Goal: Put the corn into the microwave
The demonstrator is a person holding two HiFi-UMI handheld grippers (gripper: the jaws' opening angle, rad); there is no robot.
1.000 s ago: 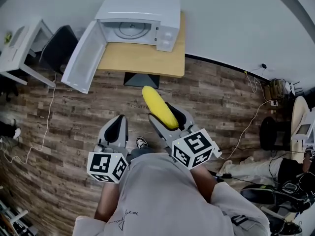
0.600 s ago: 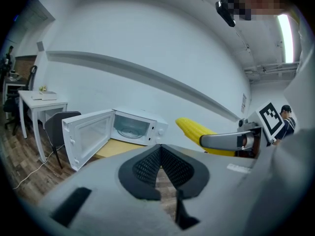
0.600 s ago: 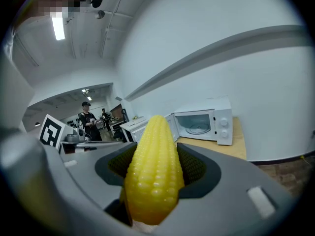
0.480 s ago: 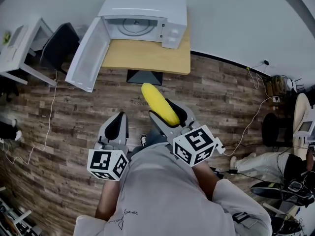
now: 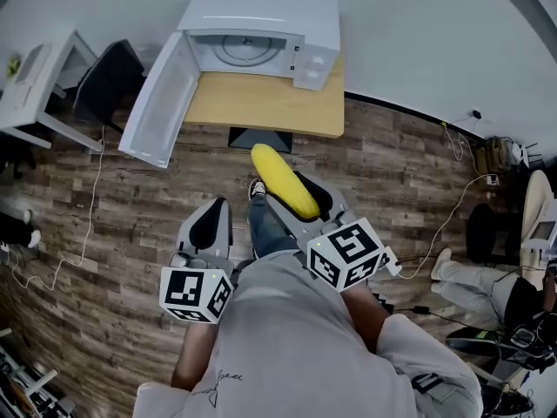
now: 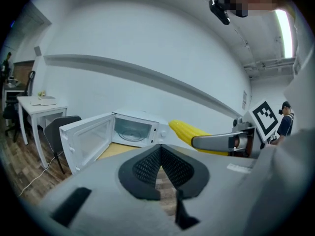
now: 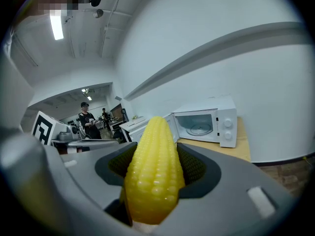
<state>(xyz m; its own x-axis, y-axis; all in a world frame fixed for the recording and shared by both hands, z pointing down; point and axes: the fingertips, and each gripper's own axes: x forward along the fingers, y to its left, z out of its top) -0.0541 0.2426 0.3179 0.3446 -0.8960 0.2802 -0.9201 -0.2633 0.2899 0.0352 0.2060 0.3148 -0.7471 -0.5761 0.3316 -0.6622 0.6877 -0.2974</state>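
Observation:
A yellow corn cob [image 5: 280, 177] lies between the jaws of my right gripper [image 5: 291, 192], which is shut on it, tip pointing at the table. It fills the middle of the right gripper view, corn [image 7: 155, 173]. The white microwave [image 5: 261, 29] stands on a wooden table [image 5: 261, 104] ahead, its door [image 5: 157, 103] swung wide to the left and a glass turntable [image 5: 239, 50] visible inside. My left gripper [image 5: 209, 223] hangs beside the right one over the floor. Its pads meet at the tip and hold nothing, left gripper [image 6: 160, 150].
A white desk [image 5: 35, 77] and a black chair [image 5: 104, 81] stand left of the microwave's open door. A cable [image 5: 83, 225] runs over the wood floor. My shoe [image 5: 258, 187] shows under the corn. Someone sits at the right [image 5: 487, 281], amid more cables.
Both grippers have moved forward toward the table, so the microwave sits nearer in the head view. A foot has stepped forward under the corn. The grip on the corn is unchanged.

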